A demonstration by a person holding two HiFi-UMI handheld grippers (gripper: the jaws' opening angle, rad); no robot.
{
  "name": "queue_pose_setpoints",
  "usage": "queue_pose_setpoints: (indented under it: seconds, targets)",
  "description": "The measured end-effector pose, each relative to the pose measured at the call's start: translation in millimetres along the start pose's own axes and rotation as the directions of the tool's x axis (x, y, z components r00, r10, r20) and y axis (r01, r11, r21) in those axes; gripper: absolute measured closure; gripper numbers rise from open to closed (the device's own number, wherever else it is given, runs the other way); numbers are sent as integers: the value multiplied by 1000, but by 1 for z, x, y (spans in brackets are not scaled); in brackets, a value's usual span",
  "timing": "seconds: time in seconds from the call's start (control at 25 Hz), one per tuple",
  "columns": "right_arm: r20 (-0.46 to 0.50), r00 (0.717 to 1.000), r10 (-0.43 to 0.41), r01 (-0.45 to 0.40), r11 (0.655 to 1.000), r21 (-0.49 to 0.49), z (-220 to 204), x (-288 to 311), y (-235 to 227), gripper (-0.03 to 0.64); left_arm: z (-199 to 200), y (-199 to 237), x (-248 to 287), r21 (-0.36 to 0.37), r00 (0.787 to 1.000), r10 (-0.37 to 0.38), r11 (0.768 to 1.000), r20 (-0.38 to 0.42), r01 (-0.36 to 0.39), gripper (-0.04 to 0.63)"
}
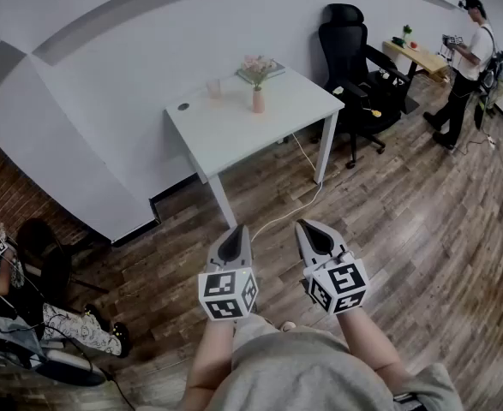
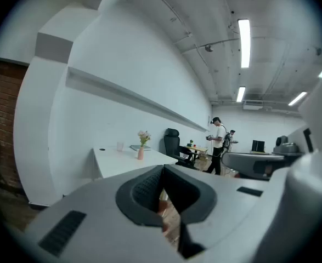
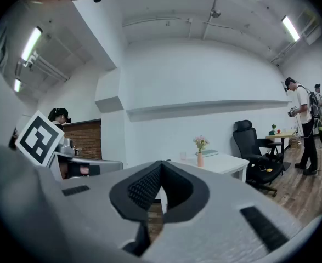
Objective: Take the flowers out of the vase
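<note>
A small pink vase (image 1: 258,100) with pale pink flowers (image 1: 256,66) stands near the back of a white table (image 1: 234,131), far ahead of me. The left gripper view shows the vase (image 2: 140,154) and flowers (image 2: 143,137) small and distant. They are just as far off in the right gripper view, vase (image 3: 200,160) below flowers (image 3: 200,143). My left gripper (image 1: 237,229) and right gripper (image 1: 306,226) hang side by side over the wooden floor, well short of the table. Both are shut and hold nothing, their tips meeting in the left gripper (image 2: 163,169) and the right gripper (image 3: 161,163).
On the table are also a clear glass (image 1: 214,88) and a book (image 1: 266,73). A black office chair (image 1: 350,58) stands right of it, and a white cable (image 1: 290,197) lies on the floor. A person (image 1: 468,58) stands far right by a wooden desk (image 1: 416,56); another sits lower left (image 1: 28,315).
</note>
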State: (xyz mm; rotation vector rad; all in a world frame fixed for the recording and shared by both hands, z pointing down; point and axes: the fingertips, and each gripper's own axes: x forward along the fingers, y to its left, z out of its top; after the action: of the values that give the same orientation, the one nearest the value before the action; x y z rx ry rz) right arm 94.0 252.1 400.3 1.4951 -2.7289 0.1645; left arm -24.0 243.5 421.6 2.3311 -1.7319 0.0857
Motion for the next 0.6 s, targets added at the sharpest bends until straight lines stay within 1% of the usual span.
queue_pose_setpoints:
  seconds: [0.4, 0.6]
  targets:
    - [-1, 1000, 12, -12, 1000, -6, 6, 7, -8, 618, 4, -6, 8, 2, 1000, -5, 1000, 4, 5, 588]
    - [19, 999, 26, -27, 998, 56, 5, 5, -14, 617, 4, -11, 9, -2, 1000, 3, 1000, 10, -3, 588]
